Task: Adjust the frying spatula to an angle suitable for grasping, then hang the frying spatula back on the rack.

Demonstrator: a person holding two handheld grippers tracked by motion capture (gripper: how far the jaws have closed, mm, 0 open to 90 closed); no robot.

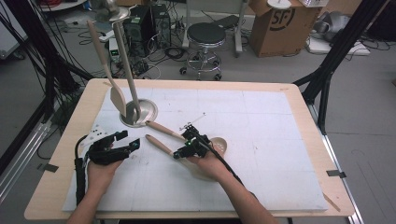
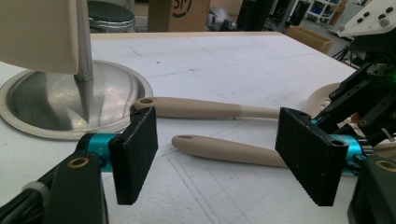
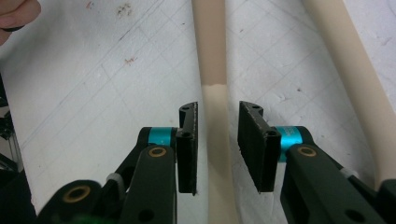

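White foam board [image 1: 261,121] covers most of the wooden table [image 1: 299,93], and behind it the floor holds a black stool [image 1: 205,35], a cardboard box [image 1: 280,23] and a tangle of cables. Set into the board near its far left is a round metal dish [image 1: 148,108]; two pale utensils stand upright in it, a spatula [image 1: 103,60] and a longer spoon [image 1: 126,60], both leaning away from the person.

Just right of the dish lie two more beige utensils, side by side. The far handle [image 2: 205,108] starts almost at the dish rim and runs rightward toward a round spoon bowl [image 1: 220,144]. The near handle [image 2: 229,150] lies parallel to it, a little closer to the person.

The right gripper [image 3: 217,140] sits over one of these handles, its jaws standing apart on either side of the stem with gaps on both sides, not yet pinching it. The left gripper [image 2: 217,158] hovers near the dish's front edge, jaws spread wide and holding nothing, pointed toward the two handles.
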